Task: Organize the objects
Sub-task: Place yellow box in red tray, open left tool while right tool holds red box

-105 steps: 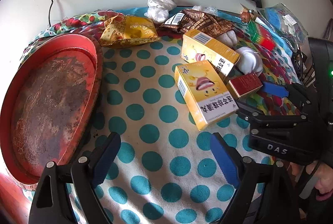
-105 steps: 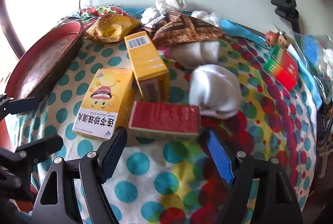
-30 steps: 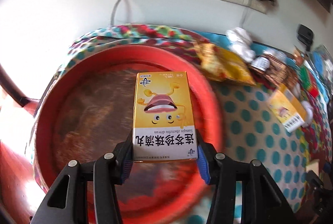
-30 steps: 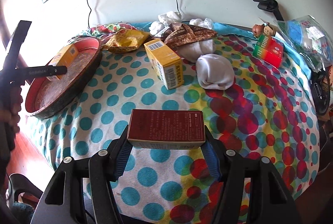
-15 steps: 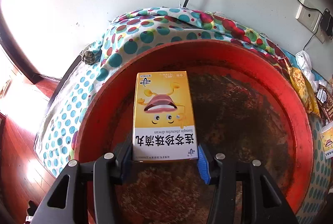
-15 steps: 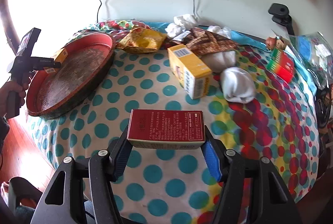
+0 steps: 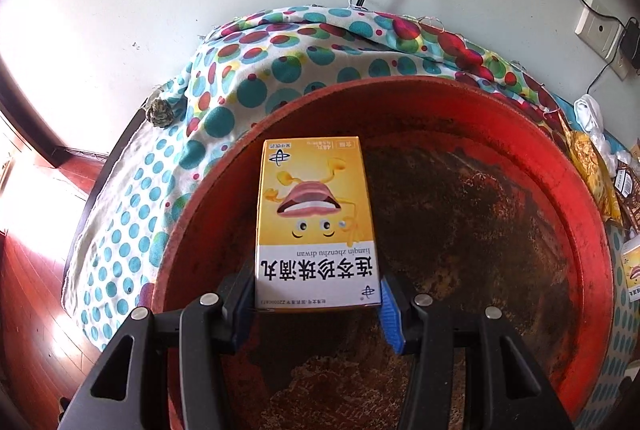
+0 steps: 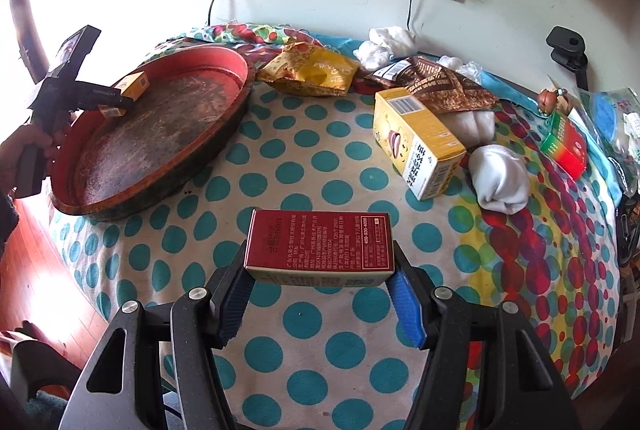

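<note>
Left gripper (image 7: 316,304) is clamped on the yellow box (image 7: 315,226), blue pads pressing both sides of its near, white-banded end, the rest of the box jutting out ahead past the fingertips. That box sits over the red tray (image 7: 560,166), toward its far-left part; whether it touches the rusty floor I cannot tell. From the right wrist view, the same gripper (image 8: 120,102) shows at the tray's (image 8: 224,118) left rim, a hand (image 8: 20,154) on its handle. Right gripper (image 8: 320,290) is closed on the red box (image 8: 320,242), pads squeezing its two short ends, box lying crosswise between the fingers, held above the dotted cloth (image 8: 304,158). Beyond it, a second yellow box (image 8: 416,142) lies on the cloth just beside white socks (image 8: 500,178).
</note>
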`<state>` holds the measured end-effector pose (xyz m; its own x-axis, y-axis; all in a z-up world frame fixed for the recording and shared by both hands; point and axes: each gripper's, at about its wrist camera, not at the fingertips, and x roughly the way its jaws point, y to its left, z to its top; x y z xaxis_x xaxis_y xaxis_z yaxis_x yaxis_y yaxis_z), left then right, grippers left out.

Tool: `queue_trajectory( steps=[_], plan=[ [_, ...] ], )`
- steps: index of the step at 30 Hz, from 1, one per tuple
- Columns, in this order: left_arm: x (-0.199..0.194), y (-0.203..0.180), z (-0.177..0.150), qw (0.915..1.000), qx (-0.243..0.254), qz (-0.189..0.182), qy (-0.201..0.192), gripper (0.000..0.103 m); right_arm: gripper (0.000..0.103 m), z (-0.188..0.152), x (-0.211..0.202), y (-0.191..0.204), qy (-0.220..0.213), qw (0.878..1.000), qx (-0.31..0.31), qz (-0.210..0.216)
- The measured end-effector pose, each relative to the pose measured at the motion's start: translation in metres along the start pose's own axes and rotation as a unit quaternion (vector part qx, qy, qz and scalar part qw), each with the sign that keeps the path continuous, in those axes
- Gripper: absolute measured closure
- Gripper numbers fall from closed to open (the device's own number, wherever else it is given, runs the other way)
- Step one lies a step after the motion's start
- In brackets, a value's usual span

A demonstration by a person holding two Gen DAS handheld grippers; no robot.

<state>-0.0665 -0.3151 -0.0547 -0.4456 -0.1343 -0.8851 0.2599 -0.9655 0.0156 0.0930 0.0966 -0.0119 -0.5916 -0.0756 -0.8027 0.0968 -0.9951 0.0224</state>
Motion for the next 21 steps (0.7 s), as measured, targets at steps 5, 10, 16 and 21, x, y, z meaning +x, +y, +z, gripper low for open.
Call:
queue_trajectory(
  steps=[5, 10, 16, 21],
  plan=[
    [0.004, -0.005, 0.000, 0.9998, 0.011, 0.010, 0.009, 0.050, 0.043, -0.001, 0.000, 0.000, 0.003, 1.000, 0.000, 0.000],
    [0.002, -0.011, -0.002, 0.9995, 0.026, 0.017, 0.003, 0.050, 0.043, -0.001, 0.001, 0.000, 0.002, 1.000, 0.002, 0.000],
    [-0.010, -0.016, -0.005, 0.9994, 0.034, 0.009, -0.006, 0.049, 0.043, 0.003, 0.002, 0.003, 0.001, 1.000, -0.003, 0.003],
    [-0.024, -0.017, -0.007, 0.9996, 0.024, -0.010, -0.013, 0.047, 0.043, 0.011, 0.002, 0.007, -0.004, 1.000, -0.003, 0.009]
  ],
)
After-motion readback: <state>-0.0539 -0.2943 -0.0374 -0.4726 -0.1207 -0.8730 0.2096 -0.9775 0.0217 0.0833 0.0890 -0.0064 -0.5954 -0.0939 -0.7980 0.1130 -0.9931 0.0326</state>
